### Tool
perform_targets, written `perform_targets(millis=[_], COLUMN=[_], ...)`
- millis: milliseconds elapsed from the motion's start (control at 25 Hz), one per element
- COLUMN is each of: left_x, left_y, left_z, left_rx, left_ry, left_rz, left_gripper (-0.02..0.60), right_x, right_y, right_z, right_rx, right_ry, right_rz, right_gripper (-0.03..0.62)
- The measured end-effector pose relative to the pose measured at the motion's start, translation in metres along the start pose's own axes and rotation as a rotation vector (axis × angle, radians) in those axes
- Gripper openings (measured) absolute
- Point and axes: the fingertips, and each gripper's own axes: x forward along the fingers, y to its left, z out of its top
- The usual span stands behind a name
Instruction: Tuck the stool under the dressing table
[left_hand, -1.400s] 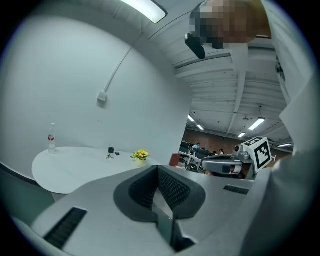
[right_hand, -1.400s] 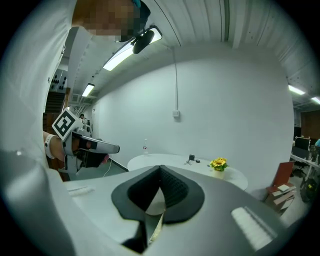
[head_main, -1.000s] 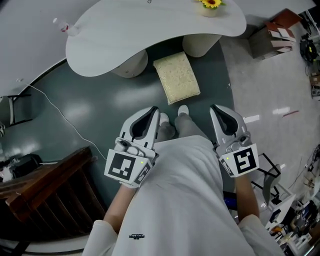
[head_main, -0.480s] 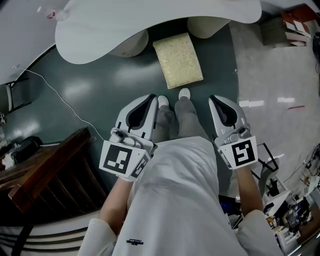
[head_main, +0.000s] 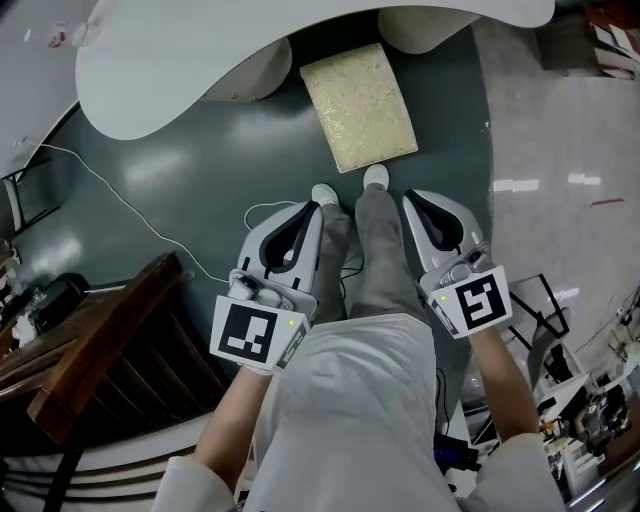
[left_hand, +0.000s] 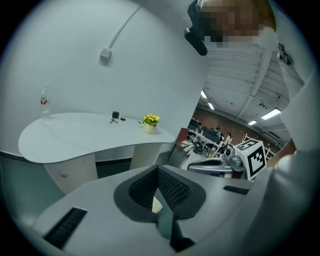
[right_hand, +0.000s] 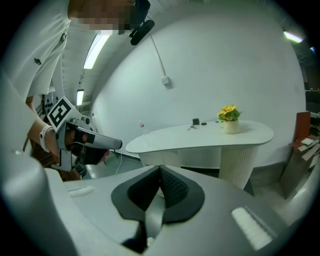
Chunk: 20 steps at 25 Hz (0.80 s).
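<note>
Cream fuzzy stool (head_main: 360, 105) sits ahead of both jaw tips in the head view, mostly out from the dressing table (head_main: 180, 70). Left gripper view: the left gripper (left_hand: 157, 169) is closed and empty. Right gripper view: the right gripper (right_hand: 160, 169) is likewise closed on nothing, probably to push bluntly.

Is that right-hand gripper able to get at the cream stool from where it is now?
Probably yes. The stool stands on open floor just beyond the person's shoes, with nothing between it and the right gripper. The jaws are shut, though, so it would push rather than grab.
</note>
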Motion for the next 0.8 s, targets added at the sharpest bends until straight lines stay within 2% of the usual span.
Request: perform_targets(millis=[80,200,400,560,800], left_x=[0.005,0.018,0.037,0.056,0.079], left_y=[0.004,0.009,0.016,0.013,0.025], left_z=[-0.013,-0.031,-0.063,-0.085,-0.117], left_rx=[0.003,0.005,-0.01,-0.002,0.012], left_ry=[0.021,0.037,0.072,0.096,0.139], left_rz=[0.001,-0.008,-0.032,-0.088,-0.077], left_gripper=[0.009,0.009,0.009,0.009,0.009], right_x=[0.008,0.02,0.031,0.039,0.057], right_y=[-0.001,-0.006,-0.02,-0.034,-0.05], right_z=[-0.018,-0.037,-0.078,-0.111,-0.155], right_rx=[0.018,0.061,0.128,0.206,0.353], right_ry=[0.015,0.01,0.034,0.04,0.042], right_rz=[-0.003,-0.022,-0.067,-0.106,-0.164], right_gripper=[0.011,0.056,0.09,0.122,0.163])
